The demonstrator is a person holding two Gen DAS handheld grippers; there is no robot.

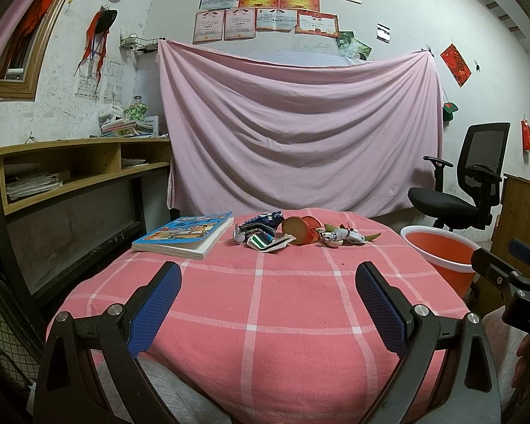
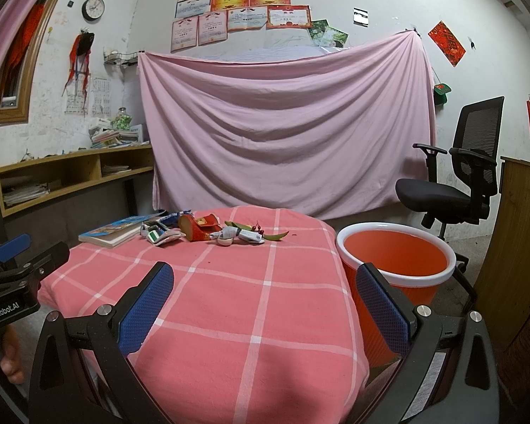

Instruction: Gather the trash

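Note:
Several pieces of trash lie in a row at the far end of the pink checked table (image 1: 265,300): crumpled wrappers (image 1: 261,235), a squashed red paper cup (image 1: 302,235) and white scraps with green leaves (image 1: 348,236). The same wrappers (image 2: 160,234), cup (image 2: 199,227) and scraps (image 2: 245,235) show in the right wrist view. An orange bin (image 2: 395,261) with a white rim stands beside the table's right edge. My left gripper (image 1: 268,275) hovers open over the near half of the table, holding nothing. My right gripper (image 2: 265,277) is open and empty above the table's right side.
A picture book (image 1: 183,235) lies left of the trash. A wooden desk with shelves (image 1: 74,173) runs along the left wall. A black office chair (image 1: 466,183) stands behind the bin (image 1: 441,259). A pink sheet (image 1: 300,130) hangs on the far wall. A wooden cabinet (image 2: 516,240) is at right.

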